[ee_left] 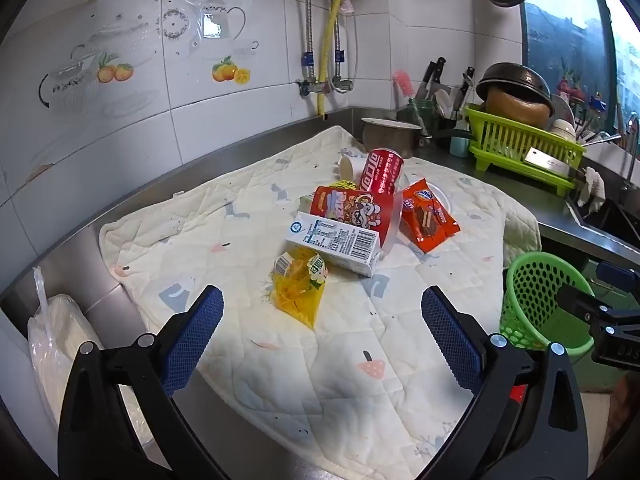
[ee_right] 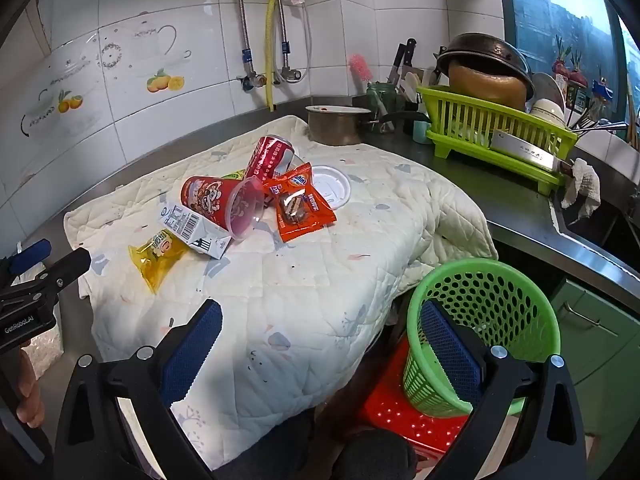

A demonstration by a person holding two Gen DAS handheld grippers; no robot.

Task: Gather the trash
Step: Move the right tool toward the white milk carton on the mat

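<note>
A quilted cream cloth (ee_left: pixel 256 240) with small printed motifs covers the steel counter (ee_left: pixel 500 184), and the trash sits heaped at its middle. A boxy white milk carton (ee_left: pixel 336 242) with a barcode lies flat against a red plastic snack cup (ee_left: pixel 352 208) tipped on its side. Behind them leans a glossy red soda can (ee_left: pixel 382 170), with a crinkled orange foil snack packet (ee_left: pixel 430 218) to the right. A translucent yellow wrapper (ee_left: pixel 298 288) lies nearest the left gripper (ee_left: pixel 322 320), whose 2 blue ribbed pads are spread wide and empty.

The right wrist view alone shows a flat white plastic lid (ee_right: pixel 330 186) in full, just behind the orange packet, and the perforated green plastic basket (ee_right: pixel 492 320) standing on a red stool (ee_right: pixel 396 408) beyond the cloth's edge. The right gripper (ee_right: pixel 322 328) is likewise spread with nothing between its pads.
</note>
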